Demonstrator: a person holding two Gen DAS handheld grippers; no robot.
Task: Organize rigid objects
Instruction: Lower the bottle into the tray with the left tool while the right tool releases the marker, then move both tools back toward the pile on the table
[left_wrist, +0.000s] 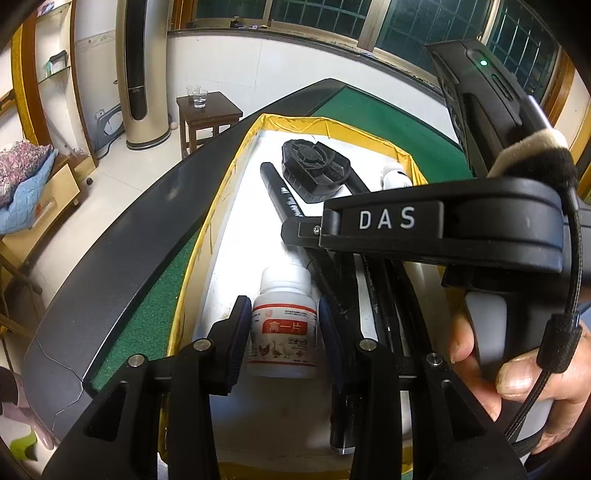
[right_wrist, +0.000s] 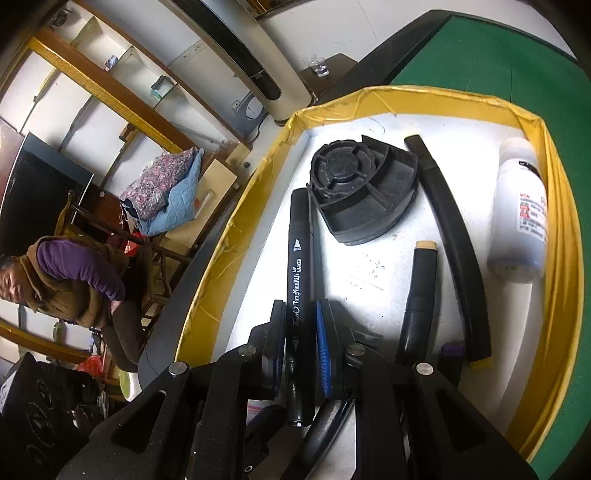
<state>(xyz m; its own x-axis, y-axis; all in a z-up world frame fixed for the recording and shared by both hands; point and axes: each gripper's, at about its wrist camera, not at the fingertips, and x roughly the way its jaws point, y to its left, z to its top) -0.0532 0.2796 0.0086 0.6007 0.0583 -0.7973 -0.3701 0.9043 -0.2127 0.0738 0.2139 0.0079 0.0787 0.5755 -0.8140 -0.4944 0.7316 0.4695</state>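
A white bottle (left_wrist: 283, 295) with a red label stands upright in the white tray with a yellow taped rim (left_wrist: 218, 206). My left gripper (left_wrist: 282, 321) is shut on it, pads against its sides. In the right wrist view my right gripper (right_wrist: 300, 332) is shut on a black art marker (right_wrist: 300, 258) that lies lengthwise on the tray floor. Further in lie a black ribbed plastic part (right_wrist: 362, 192), a curved black tube (right_wrist: 450, 236), a second marker with a beige end (right_wrist: 421, 295) and another white bottle (right_wrist: 521, 214) on its side.
The tray rests on a green mat (right_wrist: 498, 55) on a dark-edged table. A hand (left_wrist: 517, 369) holds the right gripper's handle close to my left gripper. A person (right_wrist: 74, 280) sits left of the table. A wooden stool with cups (left_wrist: 207, 110) stands beyond.
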